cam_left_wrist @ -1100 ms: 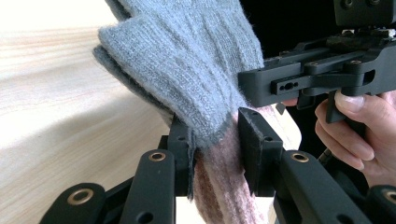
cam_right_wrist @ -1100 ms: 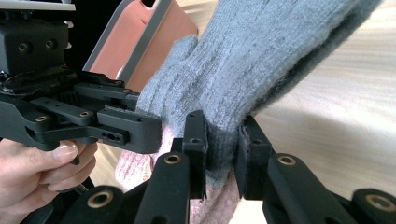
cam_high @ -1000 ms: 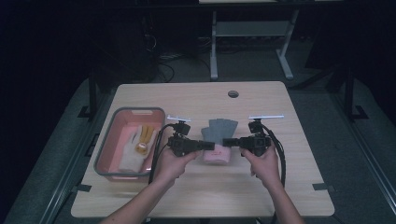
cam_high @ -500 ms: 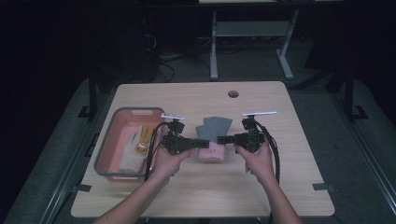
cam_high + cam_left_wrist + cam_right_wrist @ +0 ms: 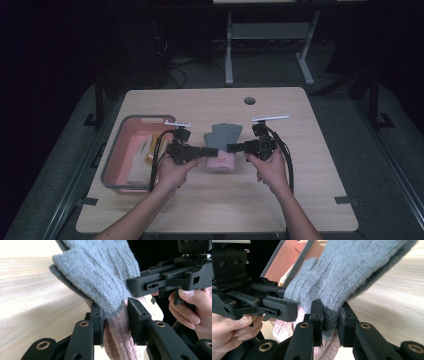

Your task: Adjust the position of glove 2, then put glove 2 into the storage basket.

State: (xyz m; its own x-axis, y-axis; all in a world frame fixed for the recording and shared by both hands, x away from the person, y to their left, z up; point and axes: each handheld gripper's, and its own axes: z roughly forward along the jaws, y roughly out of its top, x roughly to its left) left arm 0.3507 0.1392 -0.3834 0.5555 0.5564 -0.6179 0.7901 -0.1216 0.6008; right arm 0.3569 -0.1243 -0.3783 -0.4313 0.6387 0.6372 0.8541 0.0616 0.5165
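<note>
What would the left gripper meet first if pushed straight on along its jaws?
Probably the right gripper, facing it just past the glove that the left gripper already pinches; depth is hard to judge.

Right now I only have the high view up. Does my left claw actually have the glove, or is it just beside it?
Observer: It has it. In the left gripper view the left claw has both pads pressed on the glove, right where the grey knit meets the pink cuff.
Operator: And the right claw?
Observer: The right claw is clamped too, on the dark grey edge just above the cuff.
Operator: Is it a single layer of knit?
Observer: It looks doubled. The left gripper view shows two grey layers at the finger end, one over the other.
</note>
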